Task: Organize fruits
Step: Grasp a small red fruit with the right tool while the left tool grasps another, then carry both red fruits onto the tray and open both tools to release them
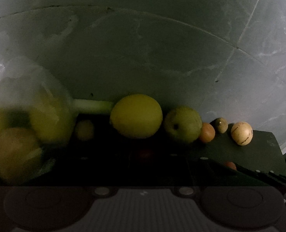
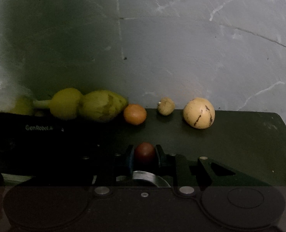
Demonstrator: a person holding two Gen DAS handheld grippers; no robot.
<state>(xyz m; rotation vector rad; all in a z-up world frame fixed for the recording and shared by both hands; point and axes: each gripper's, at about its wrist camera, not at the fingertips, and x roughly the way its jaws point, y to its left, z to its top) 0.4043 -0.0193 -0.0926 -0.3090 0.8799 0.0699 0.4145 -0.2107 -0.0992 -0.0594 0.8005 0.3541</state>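
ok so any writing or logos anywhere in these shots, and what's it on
"GenRobot.A…" in pale letters on the long black housing at the left of the right wrist view; the characters after it are too blurred to read.
Nothing readable in the left wrist view.
The dark strokes on the cream round fruit are skin streaks, not lettering.
No labels show on the other fruits or the dark green tabletop.

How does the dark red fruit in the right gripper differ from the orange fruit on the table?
The dark red fruit is held between the fingers of the right gripper; the orange fruit lies free on the dark table. The dark red fruit sits alone, near the camera; the orange fruit is in the row by the wall, beside a green fruit. Both are small and round.
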